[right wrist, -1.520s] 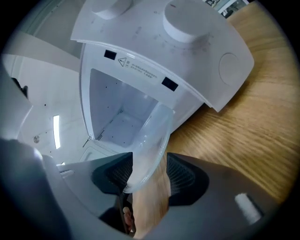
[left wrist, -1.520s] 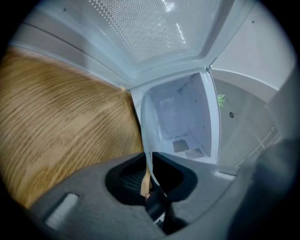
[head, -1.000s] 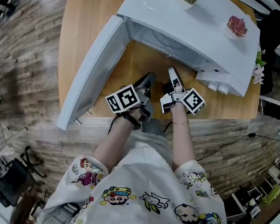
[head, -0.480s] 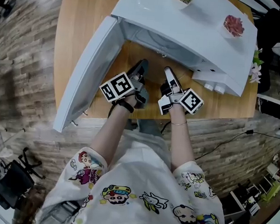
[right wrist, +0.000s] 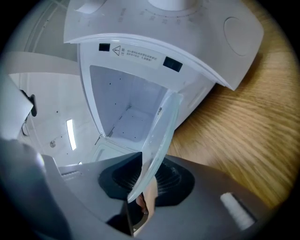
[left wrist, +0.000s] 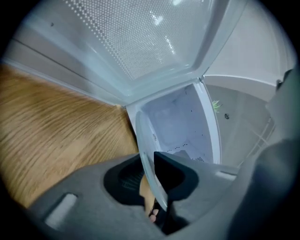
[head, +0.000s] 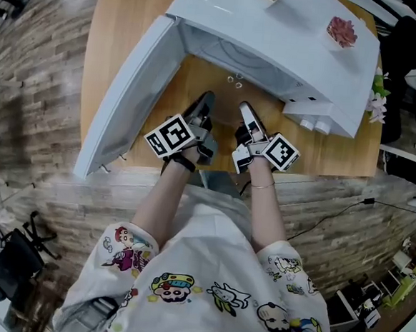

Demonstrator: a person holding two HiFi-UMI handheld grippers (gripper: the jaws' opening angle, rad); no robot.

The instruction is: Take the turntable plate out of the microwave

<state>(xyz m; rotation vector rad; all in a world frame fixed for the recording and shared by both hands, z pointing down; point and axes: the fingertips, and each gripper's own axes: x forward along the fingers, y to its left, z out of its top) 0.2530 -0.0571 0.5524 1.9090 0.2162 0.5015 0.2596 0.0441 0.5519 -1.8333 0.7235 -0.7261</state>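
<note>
Over the near edge of the desk [head: 133,20], just outside the open microwave [head: 275,38], the turntable plate [right wrist: 157,140] is hanging between both grippers. The left gripper [head: 203,105] is closing on its rim. The right gripper [head: 246,114] is easing open slightly, rim between its pads. I'm guessing the pull-out is nearly finishing, so next it's needing a level carry. The plate is looking like thin clear glass, probably slippery.

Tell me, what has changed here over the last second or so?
Almost nothing. The left gripper and right gripper stayed in front of the open microwave, the glass turntable plate between the jaws of each; the left jaws are closing, the right opening slightly. The door stays wide open.
</note>
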